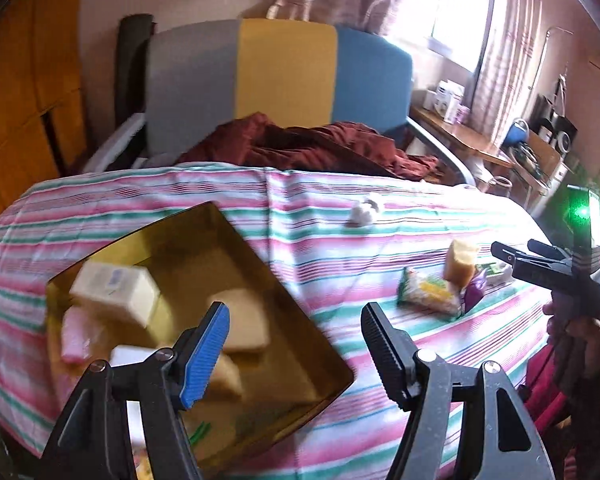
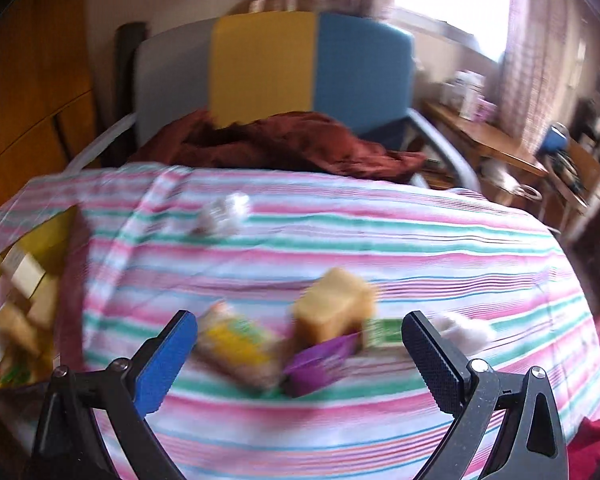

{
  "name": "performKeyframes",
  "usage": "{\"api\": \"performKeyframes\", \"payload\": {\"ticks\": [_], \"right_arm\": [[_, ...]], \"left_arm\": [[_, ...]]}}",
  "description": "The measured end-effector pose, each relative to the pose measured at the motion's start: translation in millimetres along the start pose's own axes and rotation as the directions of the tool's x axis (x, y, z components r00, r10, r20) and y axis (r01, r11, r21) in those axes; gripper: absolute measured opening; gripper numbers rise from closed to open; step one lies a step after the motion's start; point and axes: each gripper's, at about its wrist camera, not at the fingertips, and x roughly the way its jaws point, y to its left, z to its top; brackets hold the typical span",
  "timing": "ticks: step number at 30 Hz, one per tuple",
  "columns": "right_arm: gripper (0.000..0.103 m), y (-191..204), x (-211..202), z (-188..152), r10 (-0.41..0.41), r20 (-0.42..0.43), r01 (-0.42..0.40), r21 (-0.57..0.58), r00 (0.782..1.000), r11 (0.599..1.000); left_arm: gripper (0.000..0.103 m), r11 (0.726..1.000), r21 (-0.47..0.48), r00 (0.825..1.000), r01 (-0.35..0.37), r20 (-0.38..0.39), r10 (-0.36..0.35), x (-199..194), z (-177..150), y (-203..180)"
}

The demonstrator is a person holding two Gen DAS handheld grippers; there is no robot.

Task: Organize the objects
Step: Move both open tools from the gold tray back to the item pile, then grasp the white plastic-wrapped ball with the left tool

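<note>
At the far left, the amber bin [image 1: 292, 300] sits on the striped cloth [image 1: 340, 200], already holding pale boxes and packets. The left gripper [image 1: 296, 344] hangs over its near corner, fingers spread and empty. Further right, the loose pile waits: a yellow-green packet [image 2: 236, 344], a tan block [image 2: 336, 304], a purple wrapper [image 2: 320, 364]. The right gripper [image 2: 300, 356] frames them, fingers released. The packet looks light, crinkly and slippery, so pinching across its middle seems safest; the block looks stiff, best held by flat sides.
</note>
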Motion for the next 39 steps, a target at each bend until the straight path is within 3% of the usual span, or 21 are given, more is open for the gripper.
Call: {"api": "performKeyframes", "payload": {"ticks": [3,7,11,15,23,30,33,34,36,37,39], "right_arm": [[0.103,-30.0,10.3,0.4,-0.018,-0.002,0.018,0.076,1.0,0.997],[0.103,-60.4,22.3,-11.0,0.017,-0.027,-0.011,0.193,0.999,0.981],[0.103,-72.4,26.6,-11.7,0.044,-0.041,-0.033,0.245,0.998,0.969],[0.103,-76.5,22.0,-11.0,0.083,-0.026,-0.072,0.279,0.996,0.958],[0.103,-76.2,16.0,-10.0,0.138,-0.011,-0.129,0.287,0.99,0.949],[0.103,-88.9,14.4,-10.1,0.156,-0.002,-0.146,0.342,0.988,0.928],[0.103,-94.9,15.4,-10.7,0.152,-0.003,-0.141,0.365,0.988,0.92],[0.103,-96.7,15.5,-10.8,0.148,-0.002,-0.137,0.37,0.989,0.919],[0.103,-101.0,15.6,-11.0,0.139,0.001,-0.129,0.386,0.99,0.913],[0.103,-103.8,15.3,-11.4,0.135,0.005,-0.125,0.396,0.991,0.91],[0.103,-110.9,14.7,-12.2,0.12,0.015,-0.115,0.423,0.993,0.899]], "left_arm": [[0.069,1.0,0.012,0.999,0.019,-0.048,-0.019,23.1,21.0,-15.4],[0.069,0.996,-0.043,0.987,0.083,-0.135,-0.088,63.2,49.0,-32.7],[0.07,0.997,-0.001,0.982,0.072,-0.173,-0.071,104.0,71.7,-58.3],[0.078,0.996,0.047,0.976,0.074,-0.209,-0.063,146.0,89.7,-81.6],[0.081,0.959,0.283,0.982,0.008,-0.183,0.046,221.3,114.2,-127.1],[0.083,0.954,0.301,0.971,0.006,-0.23,0.066,276.6,124.2,-132.6],[0.083,0.957,0.292,0.956,0.005,-0.283,0.082,298.0,124.3,-131.6],[0.081,0.962,0.271,0.953,0.005,-0.291,0.077,301.1,124.6,-129.6],[0.066,0.978,0.21,0.944,0.008,-0.324,0.062,306.6,121.1,-120.6],[0.063,0.979,0.205,0.95,-0.002,-0.306,0.066,303.2,120.4,-118.5],[0.045,0.982,0.188,0.949,-0.027,-0.302,0.084,296.9,118.0,-114.9]]}}
